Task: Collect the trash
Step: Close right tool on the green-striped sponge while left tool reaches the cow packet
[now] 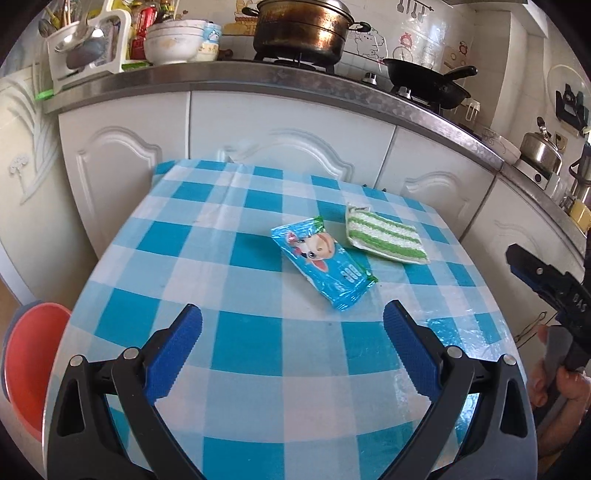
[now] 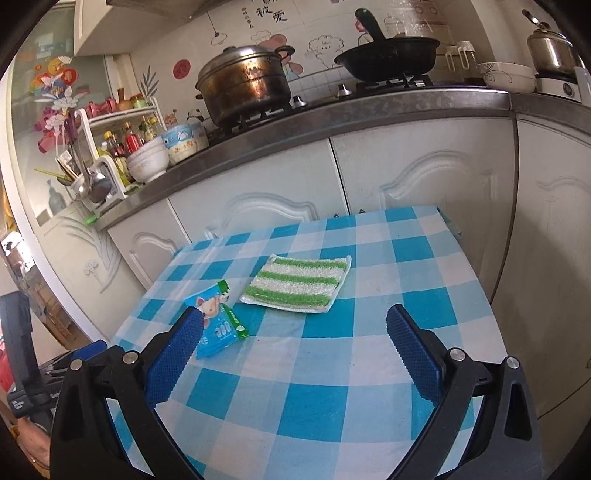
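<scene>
A blue snack wrapper (image 1: 325,264) with a cartoon face and green ends lies flat on the blue-and-white checked tablecloth (image 1: 243,332). Beside it, farther back and to the right, lies a green-and-white striped cloth (image 1: 384,236). My left gripper (image 1: 291,325) is open above the table's near half, short of the wrapper, with nothing between its fingers. In the right wrist view the wrapper (image 2: 218,325) sits just behind the left blue finger (image 2: 173,354) of my open right gripper (image 2: 295,328), and the striped cloth (image 2: 299,282) lies ahead, on the tablecloth (image 2: 314,387).
White kitchen cabinets (image 1: 288,122) stand right behind the table, under a counter with a large pot (image 1: 303,29), a black wok (image 1: 428,81), bowls (image 1: 173,42) and a kettle (image 1: 541,147). An orange basin (image 1: 33,365) sits low at the left. A hand (image 1: 565,380) holds the other gripper at the right.
</scene>
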The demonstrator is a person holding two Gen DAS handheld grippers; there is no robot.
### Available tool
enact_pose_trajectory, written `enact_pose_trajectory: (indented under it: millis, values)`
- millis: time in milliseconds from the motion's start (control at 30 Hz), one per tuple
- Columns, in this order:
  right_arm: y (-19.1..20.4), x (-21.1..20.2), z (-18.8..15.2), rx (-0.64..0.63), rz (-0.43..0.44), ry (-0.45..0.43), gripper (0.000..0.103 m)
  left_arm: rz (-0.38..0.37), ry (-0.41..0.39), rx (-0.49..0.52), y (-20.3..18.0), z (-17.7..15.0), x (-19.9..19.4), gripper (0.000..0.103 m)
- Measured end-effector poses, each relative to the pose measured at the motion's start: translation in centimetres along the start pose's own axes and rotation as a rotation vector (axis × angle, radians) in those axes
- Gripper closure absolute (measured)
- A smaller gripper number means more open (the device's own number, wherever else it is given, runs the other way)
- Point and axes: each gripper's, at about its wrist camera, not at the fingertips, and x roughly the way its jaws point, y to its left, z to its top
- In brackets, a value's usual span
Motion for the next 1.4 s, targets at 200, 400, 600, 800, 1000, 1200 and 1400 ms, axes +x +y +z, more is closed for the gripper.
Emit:
enact_pose_trajectory:
  millis: [200, 400, 600, 800, 1000, 1200, 1400]
  values:
    - [-1.1, 3.3, 1.7, 0.019, -0.002, 0.063, 0.005, 0.010, 0.061, -0.023, -2.1, 1.3, 4.4, 0.004]
    - [-1.8, 5.0, 3.2, 0.033, -0.003, 0.101, 0.005, 0.101, 0.094, 0.002, -3.7, 3.2, 9.0, 0.004]
    - [-1.2, 7.7, 4.4, -0.074, -0.015, 0.130, 0.005, 0.184, 0.124, 0.023, -4.2, 4.5, 12.4, 0.004]
    - [-0.8, 12.3, 5.5, -0.149, -0.052, 0.192, 0.005, 0.252, 0.141, 0.061, -3.3, 4.3, 13.7, 0.004]
    - [-1.1, 17.0, 5.9, -0.158, -0.034, 0.291, 0.005, 0.295, 0.131, 0.079, -1.1, 4.6, 12.9, 0.004]
    - [0.1, 17.5, 4.0, -0.179, 0.084, 0.373, 0.005, 0.352, 0.130, 0.114, 1.3, 4.9, 12.1, 0.004]
    - [2.6, 14.8, 1.7, -0.241, 0.198, 0.401, 0.005, 0.368, 0.150, 0.083, 3.5, 4.7, 11.9, 0.004]
